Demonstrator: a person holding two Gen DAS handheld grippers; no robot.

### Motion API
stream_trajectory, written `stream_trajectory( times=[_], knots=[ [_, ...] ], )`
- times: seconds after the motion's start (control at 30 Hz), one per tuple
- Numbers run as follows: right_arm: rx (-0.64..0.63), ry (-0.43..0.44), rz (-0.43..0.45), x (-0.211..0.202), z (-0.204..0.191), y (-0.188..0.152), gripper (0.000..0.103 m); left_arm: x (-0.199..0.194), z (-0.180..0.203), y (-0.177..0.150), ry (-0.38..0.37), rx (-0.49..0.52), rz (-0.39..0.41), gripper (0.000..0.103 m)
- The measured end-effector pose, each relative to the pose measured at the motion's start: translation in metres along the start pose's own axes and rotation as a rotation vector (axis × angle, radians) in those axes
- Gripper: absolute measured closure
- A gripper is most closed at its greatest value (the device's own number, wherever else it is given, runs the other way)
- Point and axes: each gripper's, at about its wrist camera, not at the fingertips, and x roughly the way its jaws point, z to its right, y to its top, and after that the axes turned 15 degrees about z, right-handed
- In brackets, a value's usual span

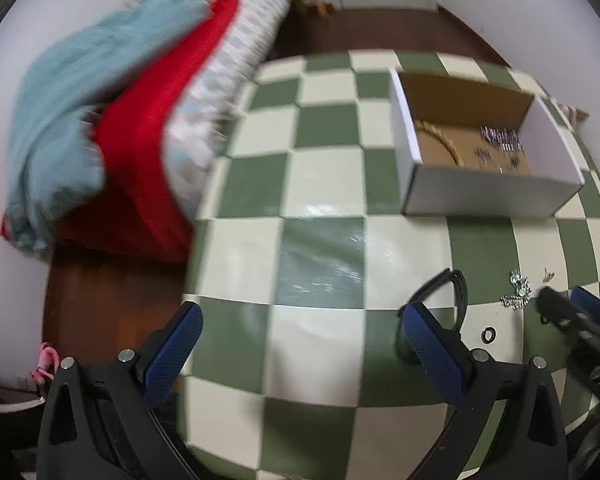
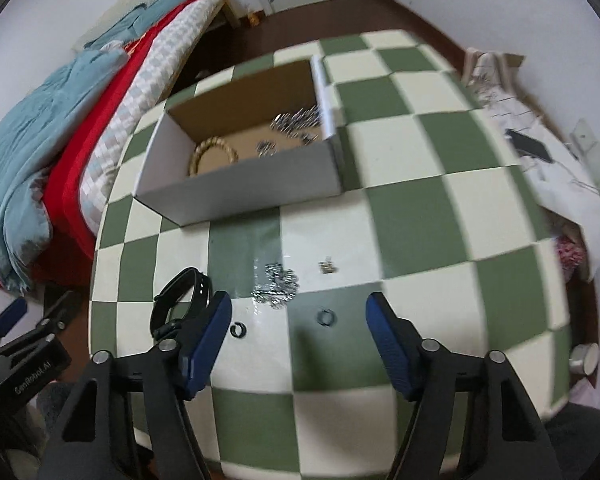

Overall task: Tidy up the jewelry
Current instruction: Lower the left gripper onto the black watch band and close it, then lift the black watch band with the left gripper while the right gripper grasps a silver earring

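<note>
On the green-and-cream checkered table lie a silver chain heap, a small gold earring, two dark rings and a black watch band. The open cardboard box holds a woven bangle and silver pieces. My right gripper hangs open just above the ring and chain, gripping nothing. My left gripper is open over the table's left part; its right finger stands by the watch band. The chain heap and a ring lie to its right.
A bed with blue, red and patterned bedding runs along the table's left side. White cloth with a dark print lies off the right edge. The floor is dark brown wood. A white round object sits low on the right.
</note>
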Motion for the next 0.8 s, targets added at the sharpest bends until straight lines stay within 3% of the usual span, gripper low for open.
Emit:
stream_trajectory(
  times=[0.13, 0.23, 0.3, 0.33, 0.37, 0.4, 0.47, 0.5, 0.6, 0.8],
  knots=[
    [-0.051, 0.008, -0.039, 0.033, -0.014, -0.006, 0.049, 0.024, 0.014, -0.002, -0.082, 0.006, -0.069, 0.003],
    [-0.074, -0.002, -0.076, 0.053, -0.02, -0.013, 0.056, 0.035, 0.022, -0.004, -0.116, 0.019, -0.097, 0.019],
    [-0.111, -0.021, -0.055, 0.056, -0.025, -0.015, 0.065, 0.038, 0.026, -0.005, -0.141, 0.023, -0.099, 0.027],
    [-0.13, -0.035, -0.046, 0.057, -0.027, -0.016, 0.076, 0.039, 0.028, -0.006, -0.16, 0.029, -0.104, 0.039],
    [-0.149, -0.056, -0.04, 0.058, -0.028, -0.016, 0.082, 0.04, 0.031, -0.006, -0.181, 0.031, -0.111, 0.058],
    [-0.162, -0.071, -0.04, 0.06, -0.028, -0.016, 0.093, 0.041, 0.033, -0.008, -0.207, 0.03, -0.118, 0.067],
    [-0.174, -0.066, -0.04, 0.062, -0.027, -0.015, 0.094, 0.042, 0.038, -0.011, -0.223, 0.042, -0.128, 0.089],
    [-0.179, -0.063, -0.042, 0.062, -0.027, -0.015, 0.094, 0.04, 0.04, -0.011, -0.218, 0.051, -0.116, 0.093],
    [-0.195, -0.069, -0.041, 0.062, -0.027, -0.016, 0.095, 0.039, 0.04, -0.014, -0.221, 0.038, -0.117, 0.097],
    [-0.109, -0.037, -0.028, 0.045, -0.011, -0.01, 0.096, 0.021, 0.032, -0.013, -0.216, 0.008, -0.074, 0.099]
  ],
)
